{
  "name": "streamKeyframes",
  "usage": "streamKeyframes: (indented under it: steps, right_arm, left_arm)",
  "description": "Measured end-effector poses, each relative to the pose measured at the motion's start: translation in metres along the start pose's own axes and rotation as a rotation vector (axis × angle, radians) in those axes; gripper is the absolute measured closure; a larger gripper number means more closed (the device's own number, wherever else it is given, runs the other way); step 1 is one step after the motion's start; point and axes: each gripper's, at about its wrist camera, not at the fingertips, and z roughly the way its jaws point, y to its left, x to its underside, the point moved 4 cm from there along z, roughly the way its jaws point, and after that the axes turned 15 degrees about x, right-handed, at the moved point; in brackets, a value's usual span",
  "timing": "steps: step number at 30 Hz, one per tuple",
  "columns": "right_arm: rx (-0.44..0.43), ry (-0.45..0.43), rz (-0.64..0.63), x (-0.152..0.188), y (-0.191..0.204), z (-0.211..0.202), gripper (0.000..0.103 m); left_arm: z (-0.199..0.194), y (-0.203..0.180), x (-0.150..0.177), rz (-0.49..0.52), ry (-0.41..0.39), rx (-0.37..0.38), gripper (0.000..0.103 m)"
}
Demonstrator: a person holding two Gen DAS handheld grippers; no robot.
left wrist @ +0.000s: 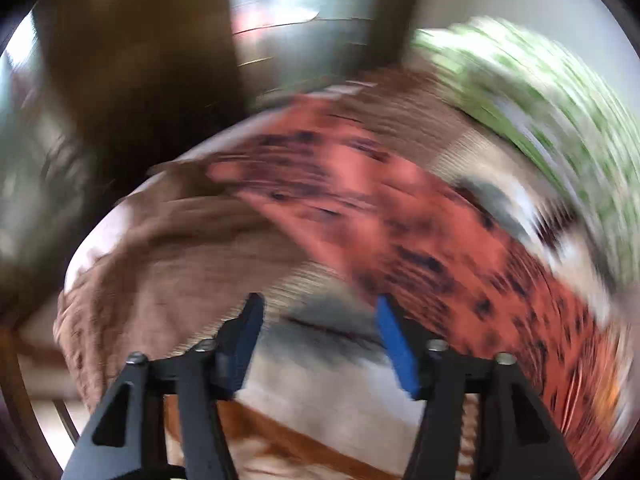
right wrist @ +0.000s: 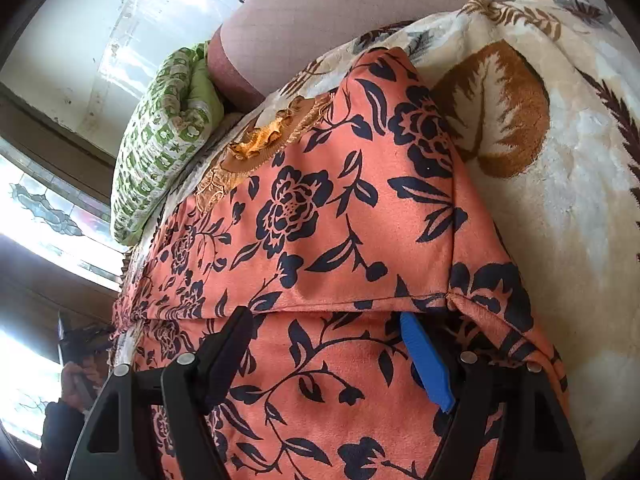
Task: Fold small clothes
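Observation:
An orange garment with a black flower print [right wrist: 320, 220] lies on a cream blanket with brown leaf shapes [right wrist: 560, 160]. One part is folded over, its hem running across just past my right fingers. My right gripper [right wrist: 326, 320] is open, low over the garment, holding nothing. The left wrist view is heavily blurred. There the same orange garment [left wrist: 420, 220] stretches to the right, with a brown cloth [left wrist: 180, 248] to the left. My left gripper [left wrist: 318, 308] is open over the blanket [left wrist: 320, 380], empty.
A green and white patterned pillow [right wrist: 160, 140] lies at the far left of the bed, also in the left wrist view [left wrist: 540, 100]. A pinkish-brown headboard cushion [right wrist: 360, 12] stands behind. A window [right wrist: 48, 208] and dark wooden furniture [left wrist: 140, 80] are beyond.

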Motion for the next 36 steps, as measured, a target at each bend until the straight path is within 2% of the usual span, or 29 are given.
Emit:
streamKeyframes:
  steps: [2, 4, 7, 9, 10, 16, 18, 20, 23, 25, 28, 30, 31, 34, 36]
  right_arm:
    - [0.01, -0.011, -0.014, 0.001, 0.002, 0.0, 0.022]
    - [0.021, -0.022, -0.03, 0.002, 0.005, 0.0, 0.021]
    - [0.036, -0.036, -0.052, 0.003, 0.008, 0.001, 0.018]
    - [0.043, -0.044, -0.067, 0.003, 0.01, 0.002, 0.017]
    - [0.047, -0.049, -0.073, 0.003, 0.011, 0.002, 0.017]
    - [0.075, -0.072, -0.119, 0.003, 0.016, 0.005, 0.017]
    - [0.08, -0.075, -0.128, 0.003, 0.017, 0.005, 0.017]
    - [0.079, -0.078, -0.13, 0.003, 0.016, 0.005, 0.017]
    - [0.077, -0.081, -0.129, 0.003, 0.016, 0.006, 0.017]
    - [0.081, -0.085, -0.132, 0.004, 0.017, 0.006, 0.016]
    - [0.084, -0.09, -0.142, 0.004, 0.018, 0.006, 0.016]
    - [0.079, -0.09, -0.136, 0.004, 0.017, 0.006, 0.016]
    - [0.076, -0.09, -0.133, 0.004, 0.017, 0.006, 0.016]
    - [0.076, -0.095, -0.132, 0.004, 0.017, 0.006, 0.018]
    - [0.079, -0.099, -0.131, 0.003, 0.017, 0.005, 0.019]
  left_arm:
    - [-0.006, 0.025, -0.012, -0.107, -0.024, 0.004, 0.038]
    - [-0.002, 0.047, -0.024, -0.219, -0.024, 0.042, 0.038]
    - [0.013, 0.066, -0.031, -0.363, 0.005, 0.126, 0.038]
    - [0.018, 0.072, -0.033, -0.418, -0.017, 0.145, 0.039]
    - [0.018, 0.072, -0.036, -0.428, -0.049, 0.16, 0.039]
    - [0.035, 0.064, -0.051, -0.459, -0.109, 0.238, 0.04]
    - [0.029, 0.059, -0.046, -0.467, -0.126, 0.297, 0.044]
    - [0.017, 0.049, -0.035, -0.426, -0.132, 0.363, 0.044]
    - [0.006, 0.042, -0.026, -0.357, -0.148, 0.384, 0.044]
    - [0.012, 0.038, -0.024, -0.37, -0.131, 0.428, 0.044]
    - [0.031, 0.032, -0.024, -0.382, -0.107, 0.413, 0.045]
    - [0.041, 0.028, -0.025, -0.397, -0.111, 0.415, 0.054]
    - [0.045, 0.026, -0.027, -0.383, -0.118, 0.393, 0.057]
    - [0.051, 0.031, -0.032, -0.394, -0.148, 0.38, 0.076]
    - [0.051, 0.039, -0.031, -0.417, -0.163, 0.384, 0.093]
